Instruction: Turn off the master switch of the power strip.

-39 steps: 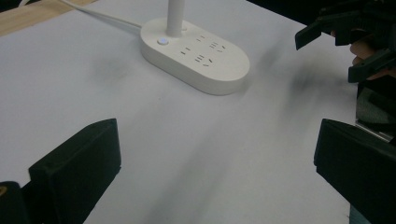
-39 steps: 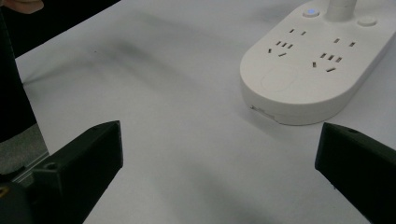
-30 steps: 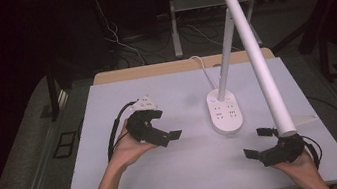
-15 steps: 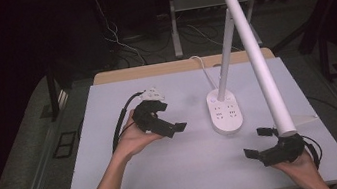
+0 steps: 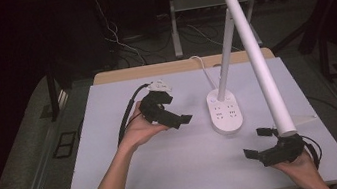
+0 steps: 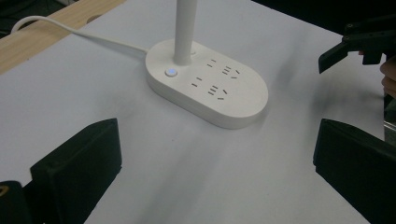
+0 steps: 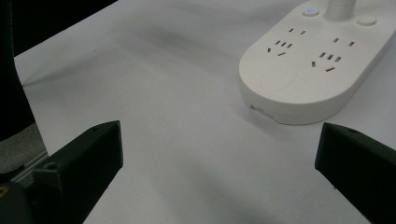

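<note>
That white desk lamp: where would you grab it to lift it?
Probably the slim upright stem just above the base, coming in from the left hand-held gripper side. The stem is narrow enough for open jaws; the oval base looks too broad and flat.

The high view looks forward and down from above the person's side, taking in the whole white worktop (image 5: 134, 180) with the dark floor around it. The left gripper view sits low and close over the worktop, looking between its own wide-set jaws at the lamp base (image 6: 208, 84), with the right gripper (image 6: 362, 42) at its upper right edge. The right gripper view is just as low and near, facing the same lamp base (image 7: 317, 70) from another side; all three views share it.
</note>
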A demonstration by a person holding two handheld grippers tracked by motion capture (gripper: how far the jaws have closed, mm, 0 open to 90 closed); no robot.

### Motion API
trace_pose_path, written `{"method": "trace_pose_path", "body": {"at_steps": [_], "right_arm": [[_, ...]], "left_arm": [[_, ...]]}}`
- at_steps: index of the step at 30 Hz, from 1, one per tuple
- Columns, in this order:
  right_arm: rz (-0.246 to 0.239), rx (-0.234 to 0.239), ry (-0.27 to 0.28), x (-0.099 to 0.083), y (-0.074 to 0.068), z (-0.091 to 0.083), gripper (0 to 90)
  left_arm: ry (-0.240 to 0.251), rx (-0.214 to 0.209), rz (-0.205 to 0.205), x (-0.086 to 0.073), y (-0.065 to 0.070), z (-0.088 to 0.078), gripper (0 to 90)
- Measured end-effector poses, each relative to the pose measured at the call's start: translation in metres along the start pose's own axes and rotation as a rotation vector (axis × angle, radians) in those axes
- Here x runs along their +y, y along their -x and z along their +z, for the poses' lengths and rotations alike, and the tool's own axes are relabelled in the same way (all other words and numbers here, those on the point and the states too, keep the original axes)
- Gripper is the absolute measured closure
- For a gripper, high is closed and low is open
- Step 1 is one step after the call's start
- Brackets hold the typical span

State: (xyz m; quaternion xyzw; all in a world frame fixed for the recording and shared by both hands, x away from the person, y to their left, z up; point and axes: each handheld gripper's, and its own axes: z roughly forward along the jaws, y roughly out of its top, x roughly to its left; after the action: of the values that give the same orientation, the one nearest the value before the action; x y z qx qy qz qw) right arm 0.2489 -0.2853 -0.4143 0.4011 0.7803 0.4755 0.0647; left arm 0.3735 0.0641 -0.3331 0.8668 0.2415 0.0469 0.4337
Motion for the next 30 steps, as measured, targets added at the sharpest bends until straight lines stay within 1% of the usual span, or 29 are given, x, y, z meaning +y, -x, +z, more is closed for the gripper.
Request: {"method": "trace_pose_path", "body": {"at_steps": [5, 10, 11, 13, 17, 19, 20, 21, 24, 27, 30], "right_arm": [[0.0, 0.001, 0.0, 0.0, 0.0, 0.0, 0.2], [-0.001, 0.002, 0.0, 0.0, 0.0, 0.0, 0.2], [-0.001, 0.003, 0.0, 0.0, 0.0, 0.0, 0.2], [-0.001, 0.003, 0.0, 0.0, 0.0, 0.0, 0.2], [-0.004, 0.003, 0.002, 0.0, 0.001, 0.0, 0.2], [-0.003, 0.004, 0.002, 0.0, 0.001, 0.0, 0.2], [-0.002, 0.005, 0.002, 0.0, 0.001, 0.0, 0.2], [0.0, 0.004, 0.002, 0.0, 0.001, 0.0, 0.2], [0.0, 0.004, 0.002, 0.0, 0.001, 0.0, 0.2], [0.001, 0.003, 0.002, 0.0, 0.001, 0.0, 0.2], [0.001, 0.003, 0.002, 0.0, 0.002, -0.001, 0.2]], "left_arm": [[-0.005, 0.001, 0.0, 0.008, -0.003, 0.006, 0.0], [-0.017, 0.003, 0.012, 0.017, -0.006, 0.012, 0.1], [-0.015, 0.004, 0.006, 0.018, -0.006, 0.013, 0.2], [-0.021, 0.006, 0.016, 0.022, -0.008, 0.015, 0.3], [-0.022, 0.006, 0.009, 0.028, -0.01, 0.02, 0.3], [-0.027, 0.006, 0.015, 0.031, -0.011, 0.023, 0.4], [-0.026, 0.007, 0.01, 0.032, -0.011, 0.024, 0.4], [-0.033, 0.007, 0.018, 0.034, -0.013, 0.025, 0.6], [-0.03, 0.009, 0.008, 0.037, -0.014, 0.03, 0.7], [-0.04, 0.01, 0.016, 0.041, -0.017, 0.034, 0.9], [-0.042, 0.011, 0.014, 0.045, -0.02, 0.038, 1.4]]}}
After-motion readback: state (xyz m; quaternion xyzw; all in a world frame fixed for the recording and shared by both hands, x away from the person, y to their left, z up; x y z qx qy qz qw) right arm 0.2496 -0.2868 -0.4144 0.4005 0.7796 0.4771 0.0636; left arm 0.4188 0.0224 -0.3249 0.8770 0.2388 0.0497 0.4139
